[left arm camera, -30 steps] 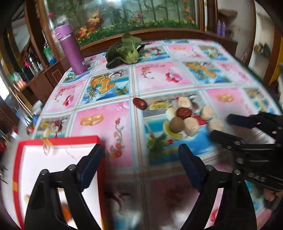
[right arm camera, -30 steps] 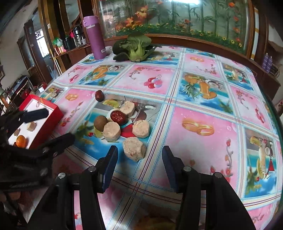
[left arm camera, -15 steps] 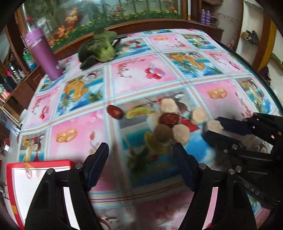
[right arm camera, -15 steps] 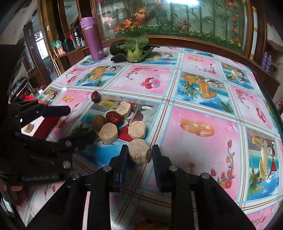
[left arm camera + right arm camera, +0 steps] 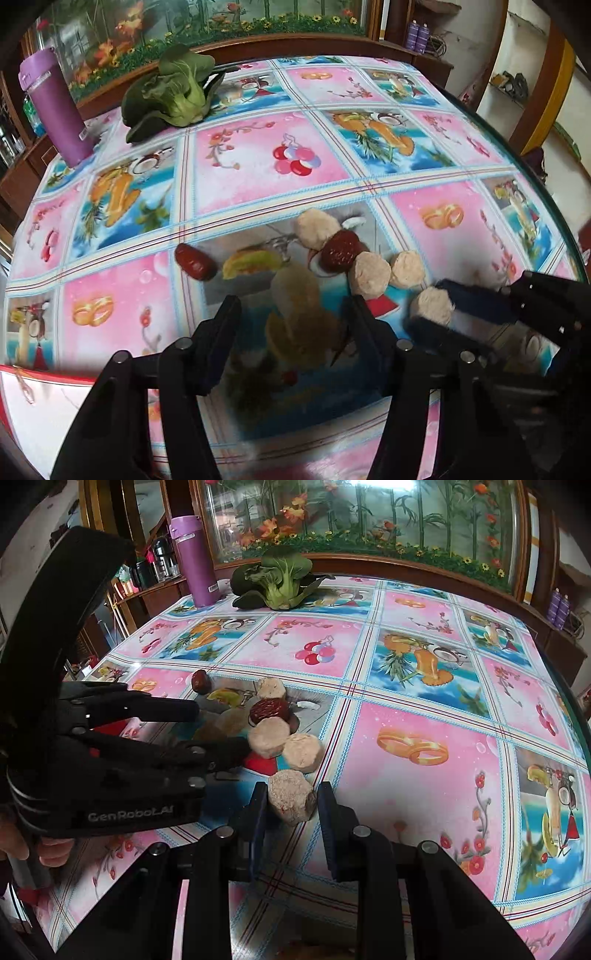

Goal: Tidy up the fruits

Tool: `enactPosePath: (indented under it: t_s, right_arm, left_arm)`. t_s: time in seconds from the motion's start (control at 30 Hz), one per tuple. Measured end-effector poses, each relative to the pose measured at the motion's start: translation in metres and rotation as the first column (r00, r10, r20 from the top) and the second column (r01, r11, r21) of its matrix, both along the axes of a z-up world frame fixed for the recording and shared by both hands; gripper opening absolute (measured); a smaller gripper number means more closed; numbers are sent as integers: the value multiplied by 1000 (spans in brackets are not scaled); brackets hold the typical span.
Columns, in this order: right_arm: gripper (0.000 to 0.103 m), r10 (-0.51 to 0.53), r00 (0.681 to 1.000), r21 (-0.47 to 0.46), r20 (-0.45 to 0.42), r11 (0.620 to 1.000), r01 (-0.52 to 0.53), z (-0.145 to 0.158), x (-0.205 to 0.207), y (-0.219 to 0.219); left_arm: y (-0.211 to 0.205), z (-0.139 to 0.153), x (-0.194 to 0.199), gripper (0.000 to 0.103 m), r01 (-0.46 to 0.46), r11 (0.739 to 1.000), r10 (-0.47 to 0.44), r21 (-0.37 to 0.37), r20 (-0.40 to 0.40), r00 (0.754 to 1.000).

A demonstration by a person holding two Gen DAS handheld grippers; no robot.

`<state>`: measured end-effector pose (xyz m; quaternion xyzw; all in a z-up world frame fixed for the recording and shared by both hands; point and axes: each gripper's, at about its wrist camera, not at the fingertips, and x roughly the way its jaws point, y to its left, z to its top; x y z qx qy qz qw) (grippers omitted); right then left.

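Note:
Several beige chunks and two red dates lie clustered on the patterned tablecloth. My right gripper [image 5: 291, 805] is shut on the nearest beige chunk [image 5: 291, 796], which is also visible in the left wrist view as the beige chunk [image 5: 431, 307]. My left gripper [image 5: 291, 332] stands open around a blurred brown round fruit [image 5: 310, 325]. Just past it are a red date [image 5: 341, 251] and two beige chunks [image 5: 369, 275] [image 5: 406, 269]. Another beige chunk [image 5: 317, 229] lies behind the date. A second red date [image 5: 194, 262] sits apart to the left.
A red box with a white inside [image 5: 37, 398] sits at the near left corner. A purple bottle [image 5: 55, 110] and a green bok choy [image 5: 170, 96] stand at the far left of the table. The table's curved edge [image 5: 546, 192] runs along the right.
My left gripper has swung from over the red box to the fruit cluster and now straddles the brown fruit. My right gripper moved forward and shut on the nearest beige chunk.

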<state>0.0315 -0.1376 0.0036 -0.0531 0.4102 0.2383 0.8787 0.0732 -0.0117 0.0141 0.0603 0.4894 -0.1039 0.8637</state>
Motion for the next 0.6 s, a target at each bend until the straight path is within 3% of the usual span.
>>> enactPosePath:
  t_s: [0.13,0.23,0.4,0.6]
  right_arm:
    - [26,0,1000,3,-2,1000,0,0,0,0]
    - [26,0,1000,7,-2,1000,0,0,0,0]
    - [25,0,1000,15,-4,1000,0,0,1,-1]
    - [26,-9,1000,30,-7,999,9,2,0,-3]
  left_arm:
    - [-3,1,-2,53,9,1000,-9,-1,7,1000]
    - [-3,2,-4,38,12,1000,-12,-7,15,1000]
    - [-1,3,-8,24,17,1000,-16,-20,19,1000]
    - [3,4,-16,24,8,999,-8,-50,10,1000]
